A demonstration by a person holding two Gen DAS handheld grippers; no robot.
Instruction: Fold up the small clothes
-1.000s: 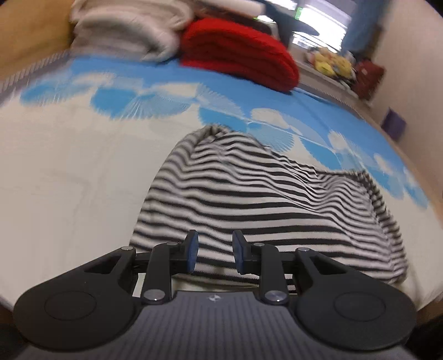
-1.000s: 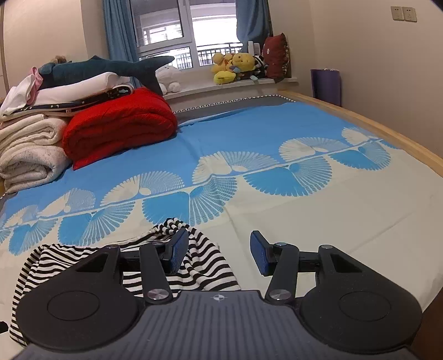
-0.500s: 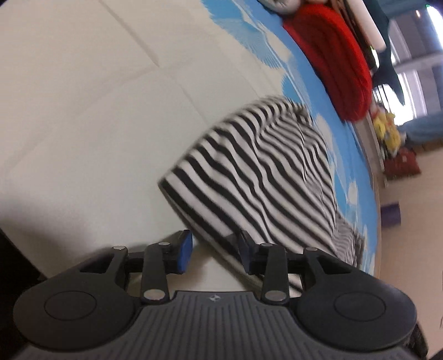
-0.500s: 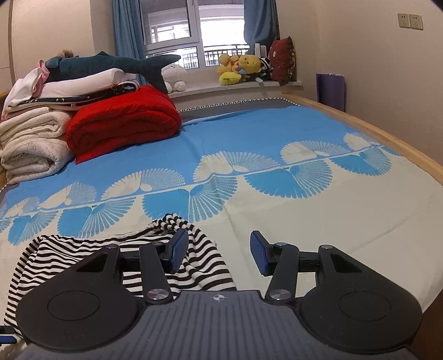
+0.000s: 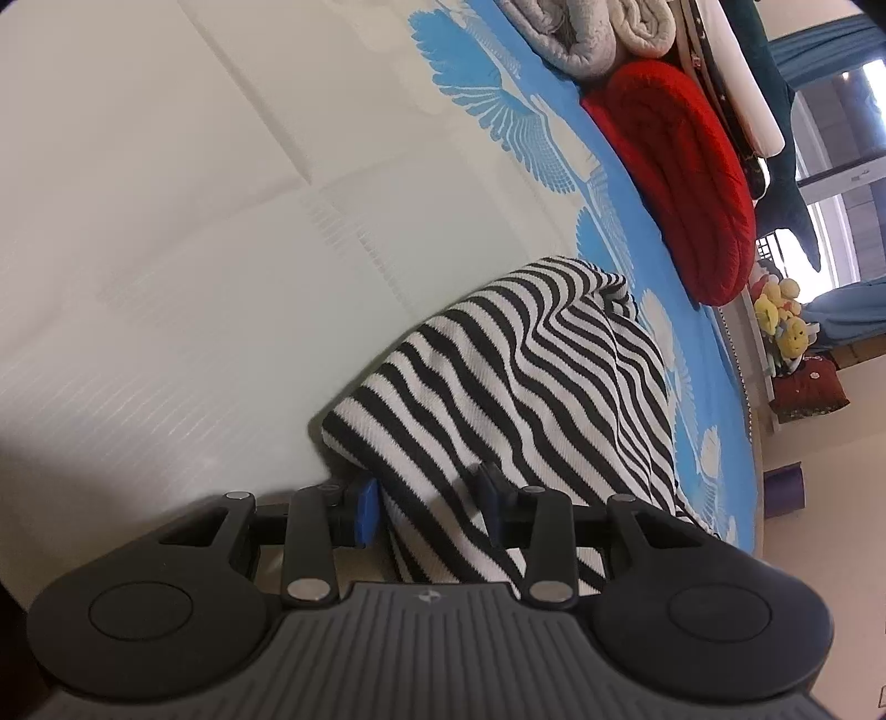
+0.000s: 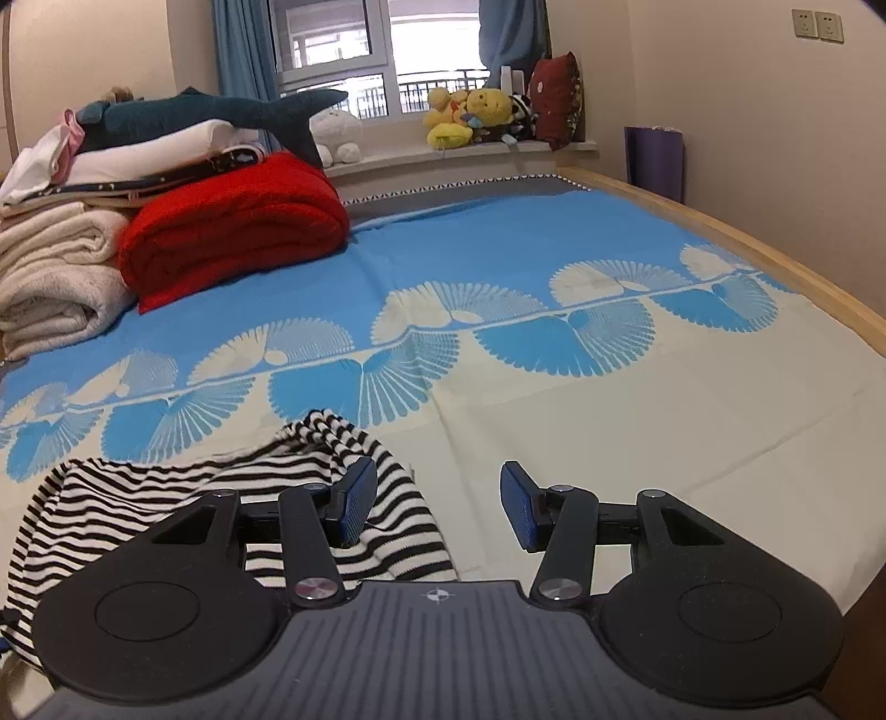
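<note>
Bed (image 6: pixel 554 432) with wooden frame, covered by cream and blue fan-patterned sheet. Window (image 6: pixel 387 50) with blue curtains (image 6: pixel 243 55) above a sill (image 6: pixel 443 158) bearing plush toys (image 6: pixel 470 113); daylight entering. Beige walls, double socket (image 6: pixel 817 25) upper right; folded blankets (image 6: pixel 55 266) stacked left.

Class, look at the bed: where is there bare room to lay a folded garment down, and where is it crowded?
Free: the cream sheet right of the striped top, out to the wooden bed edge, and the blue band beyond it. Also the cream stretch left of the top in the left view. Crowded: the far left corner, with the red blanket and folded towels.
</note>
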